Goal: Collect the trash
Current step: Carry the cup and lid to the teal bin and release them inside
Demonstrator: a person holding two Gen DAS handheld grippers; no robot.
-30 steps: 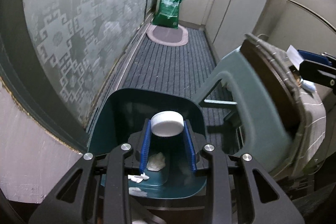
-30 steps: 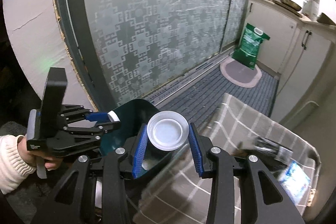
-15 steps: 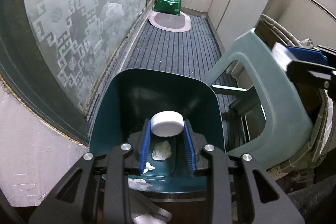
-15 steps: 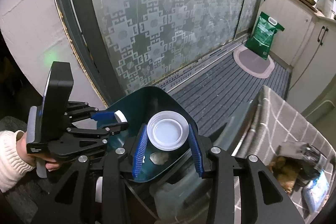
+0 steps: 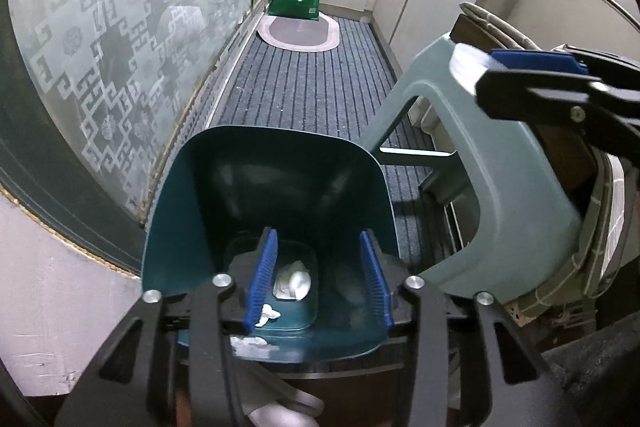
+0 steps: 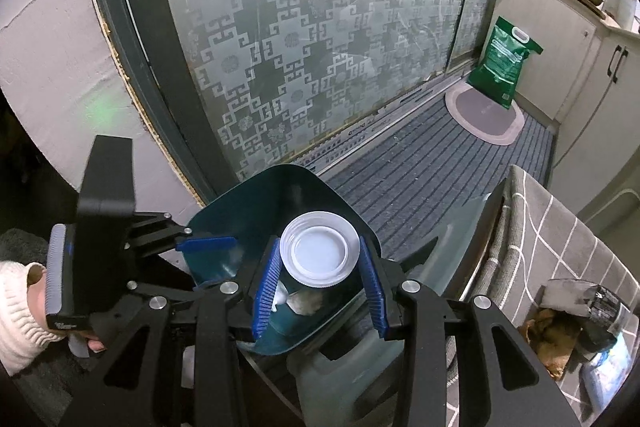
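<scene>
Since a moment ago our left gripper (image 5: pixel 318 277) has been opening and its white cap is gone, jaws now empty above the teal bin (image 5: pixel 224 187) holding crumpled tissue (image 5: pixel 294 283). Our right gripper (image 6: pixel 320 283) clamps the white lid (image 6: pixel 320 253), hollow face toward us, over the bin. Next, we judge: release it.

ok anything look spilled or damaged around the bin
A few white paper scraps sit at the teal bin's near rim rather than down with the crumpled tissue. The wall edge beside the door frame looks chipped and ragged.
</scene>
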